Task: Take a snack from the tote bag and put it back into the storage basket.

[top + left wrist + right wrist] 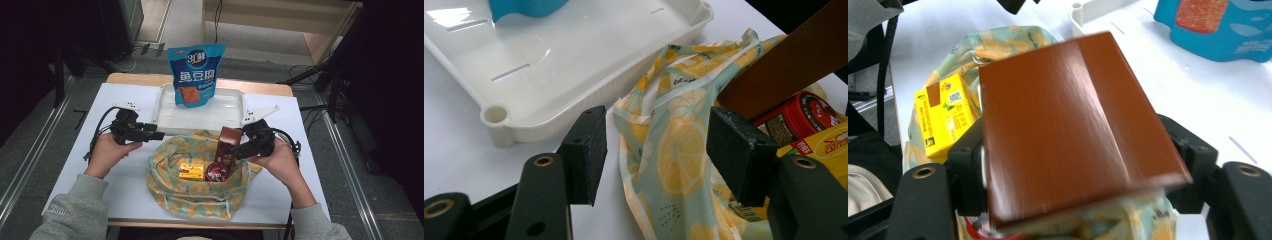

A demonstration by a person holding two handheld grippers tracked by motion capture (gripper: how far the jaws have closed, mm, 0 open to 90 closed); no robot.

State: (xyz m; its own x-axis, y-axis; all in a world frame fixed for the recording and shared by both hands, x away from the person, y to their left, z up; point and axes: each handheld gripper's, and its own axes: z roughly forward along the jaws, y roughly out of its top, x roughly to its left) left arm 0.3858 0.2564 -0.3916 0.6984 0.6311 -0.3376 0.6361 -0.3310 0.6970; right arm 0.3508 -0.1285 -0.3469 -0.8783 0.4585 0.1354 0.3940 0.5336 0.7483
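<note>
I see a plain reddish-brown box [1068, 125] clamped in my black right tongs [239, 148], above a pale green cloth bag [195, 200] printed with yellow lemon slices. Inside lie a yellow carton [191, 171] and a red tin [216, 173]. A blue snack pouch [195, 75] stands in the white tray [225, 112] on the white desk [130, 175].

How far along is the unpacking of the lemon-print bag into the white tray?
Done: the blue snack pouch stands in the white tray. In hand: the right gripper holds the brown box above the lemon-print bag. Left: the yellow box and red tin lie in the bag; the left gripper is open at its edge.
</note>
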